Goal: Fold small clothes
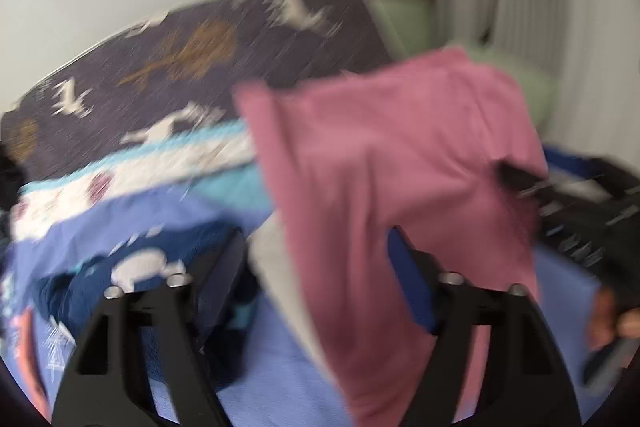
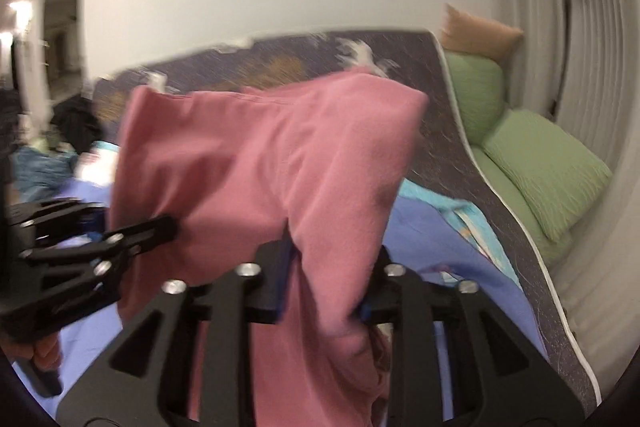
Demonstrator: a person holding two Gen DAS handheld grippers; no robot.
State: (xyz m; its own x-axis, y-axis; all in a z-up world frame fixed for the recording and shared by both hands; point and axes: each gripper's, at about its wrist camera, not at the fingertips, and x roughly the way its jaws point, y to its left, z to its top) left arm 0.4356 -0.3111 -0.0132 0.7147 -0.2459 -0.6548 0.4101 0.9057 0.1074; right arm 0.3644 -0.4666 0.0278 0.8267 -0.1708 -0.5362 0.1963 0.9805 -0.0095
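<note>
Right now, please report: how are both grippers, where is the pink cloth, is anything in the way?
Left gripper open, pink cloth between its jaws. Right gripper open, cloth draped through. Cloth lifted above the blue sheet. Dark blue garment lies below left.

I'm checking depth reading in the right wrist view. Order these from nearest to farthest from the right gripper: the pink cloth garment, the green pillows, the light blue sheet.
1. Pink cloth garment: hanging between the fingers of the right gripper.
2. Light blue sheet: spread on the bed just beyond and below, to the right.
3. Green pillows: far right, against the wall.
</note>
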